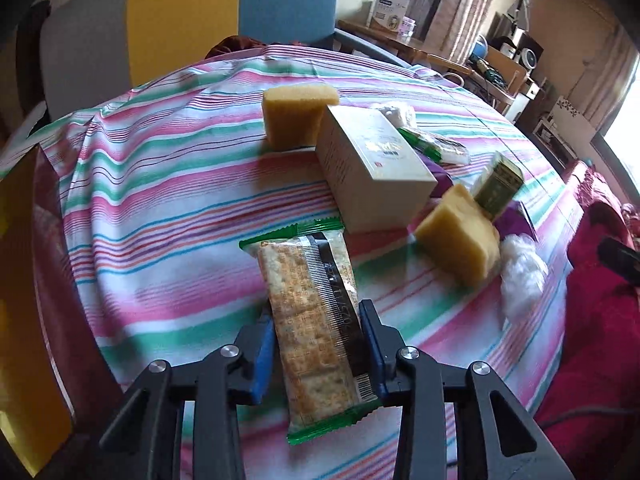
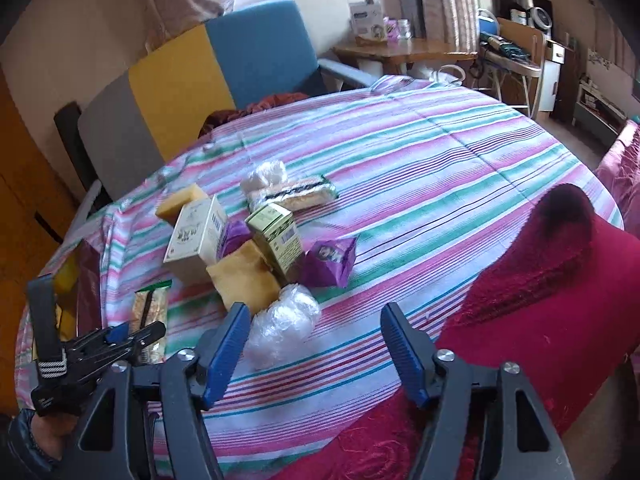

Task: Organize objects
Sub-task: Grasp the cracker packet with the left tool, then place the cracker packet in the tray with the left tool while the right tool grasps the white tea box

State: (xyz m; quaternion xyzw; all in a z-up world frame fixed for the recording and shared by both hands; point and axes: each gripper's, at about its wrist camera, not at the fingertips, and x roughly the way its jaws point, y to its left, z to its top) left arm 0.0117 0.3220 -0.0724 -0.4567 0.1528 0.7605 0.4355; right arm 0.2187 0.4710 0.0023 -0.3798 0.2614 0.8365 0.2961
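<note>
My left gripper (image 1: 316, 312) is shut on a green-ended cracker packet (image 1: 316, 280), its blue pads pressing both long sides, lifted over the striped tablecloth (image 1: 160, 208). The right wrist view shows the same gripper (image 2: 132, 332) and packet (image 2: 150, 308) at the lower left. Beyond lie a white box (image 1: 372, 168), two yellow sponges (image 1: 296, 114) (image 1: 460, 244), a green box (image 1: 498, 186), a purple packet (image 2: 330, 260) and a second cracker packet (image 2: 304, 192). My right gripper (image 2: 315, 312) stands open above the cloth, a clear plastic wad (image 2: 282, 320) just beyond its left finger.
A red blanket (image 2: 540, 300) covers the table's near right side. A blue chair (image 2: 260, 52) and a yellow one (image 2: 172, 92) stand at the far edge. A second plastic wad (image 2: 264, 174) lies behind the pile. A hand in a dark sleeve (image 2: 36, 436) holds the left gripper.
</note>
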